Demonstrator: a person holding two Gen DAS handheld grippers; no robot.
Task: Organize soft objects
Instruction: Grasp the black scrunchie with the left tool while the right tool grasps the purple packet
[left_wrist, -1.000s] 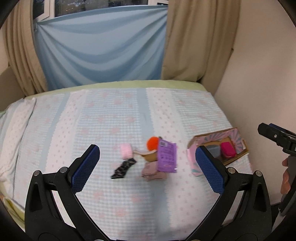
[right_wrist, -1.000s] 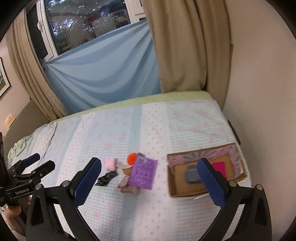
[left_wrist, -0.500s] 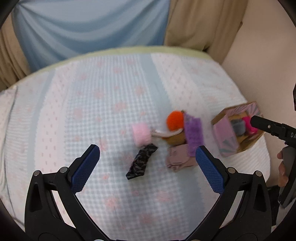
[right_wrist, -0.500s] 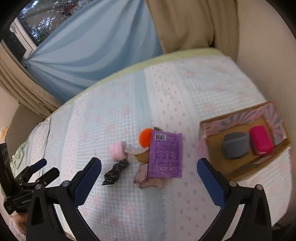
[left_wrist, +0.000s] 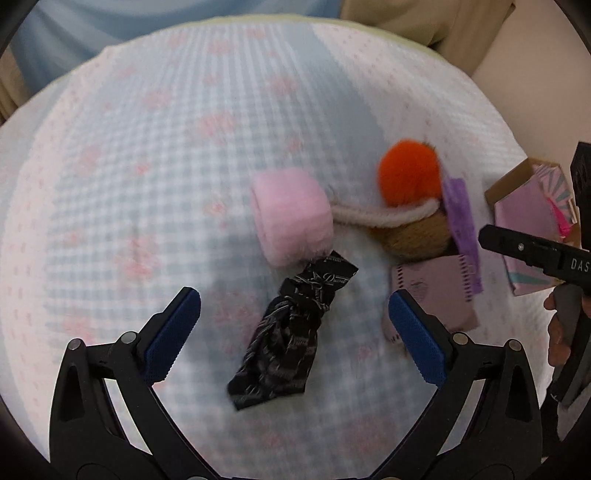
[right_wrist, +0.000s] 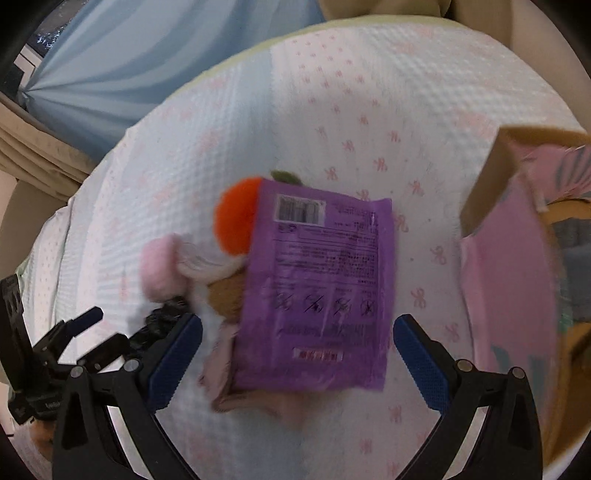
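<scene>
Left gripper (left_wrist: 293, 334) fingers spread wide, empty, the black cloth (left_wrist: 291, 332) between them. Right gripper (right_wrist: 297, 354) likewise wide, the purple packet (right_wrist: 317, 291) at 12 o'clock.

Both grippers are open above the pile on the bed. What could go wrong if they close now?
The right gripper frames the purple packet, which lies on top of a beige cloth and a brown item; it may pinch those too. The left gripper frames the black patterned cloth, whose end touches the pink roll, so the roll may get nudged.
</scene>
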